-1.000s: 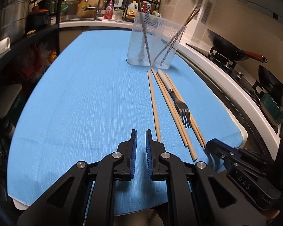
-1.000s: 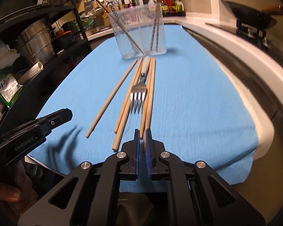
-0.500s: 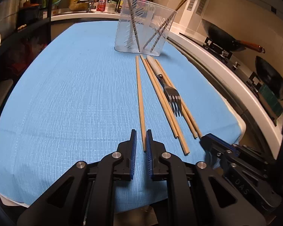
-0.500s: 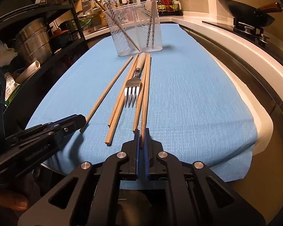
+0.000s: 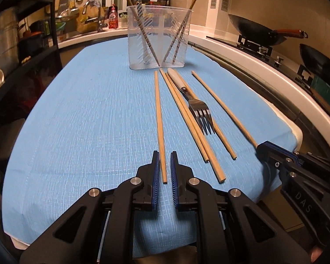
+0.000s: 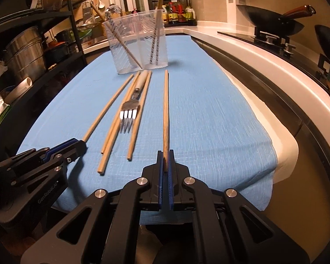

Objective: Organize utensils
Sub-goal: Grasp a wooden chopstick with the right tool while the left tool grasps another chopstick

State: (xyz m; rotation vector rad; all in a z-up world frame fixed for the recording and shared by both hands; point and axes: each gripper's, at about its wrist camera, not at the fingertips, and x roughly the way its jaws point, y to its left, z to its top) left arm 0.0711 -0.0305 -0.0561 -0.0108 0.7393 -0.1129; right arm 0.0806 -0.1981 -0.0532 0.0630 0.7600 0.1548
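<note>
Clamping the right gripper [image 6: 164, 160] on the near end of one chopstick [image 6: 165, 110], long axis running straight toward the clear cup [image 6: 136, 44], with the left gripper [image 5: 164, 167] nearly closed, straddling another chopstick [image 5: 159, 121] left of the fork [image 5: 198, 107].

Warm dim indoor light, strong fisheye bending at edges, black corners, sharp centre, dark at 9 o'clock

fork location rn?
The fork lies flat on the blue cloth, tines toward the camera, among the loose chopsticks just before the clear utensil holder; neither gripper touches it.
</note>
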